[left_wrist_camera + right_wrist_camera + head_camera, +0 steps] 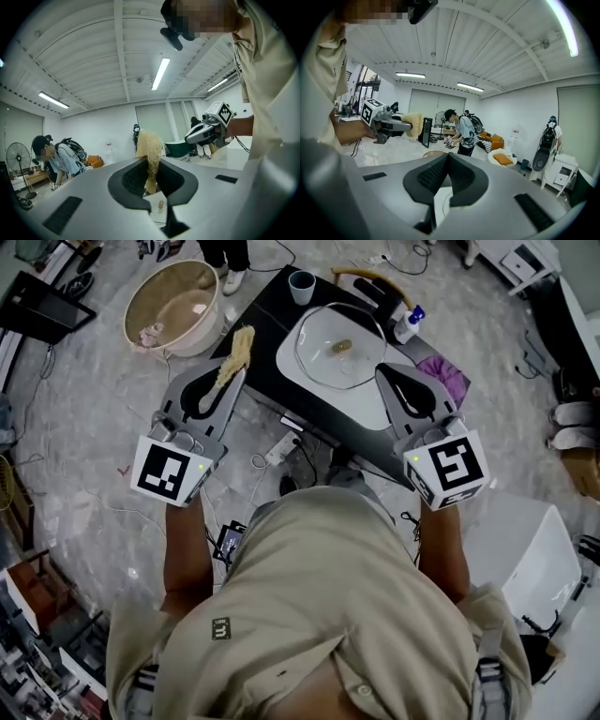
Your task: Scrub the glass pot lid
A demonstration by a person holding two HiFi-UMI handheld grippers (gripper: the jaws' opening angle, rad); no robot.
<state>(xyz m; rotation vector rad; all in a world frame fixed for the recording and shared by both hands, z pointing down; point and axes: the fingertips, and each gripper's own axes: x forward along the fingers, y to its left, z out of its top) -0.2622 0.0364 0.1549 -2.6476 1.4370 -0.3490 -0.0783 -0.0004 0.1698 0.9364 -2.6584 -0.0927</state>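
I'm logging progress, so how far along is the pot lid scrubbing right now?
Done: the left gripper has its jaws shut on the loofah scrubber. In hand: the scrubber is held beside the glass lid, not on it. Left: all the scrubbing. The lid lies on the white mat on the black table, and the right gripper, jaws together and empty, isn't steadying it.

Left gripper (232, 379) clamped on scrubber (236, 351) — right gripper (384, 373) jaws together; both forearms extended forward.
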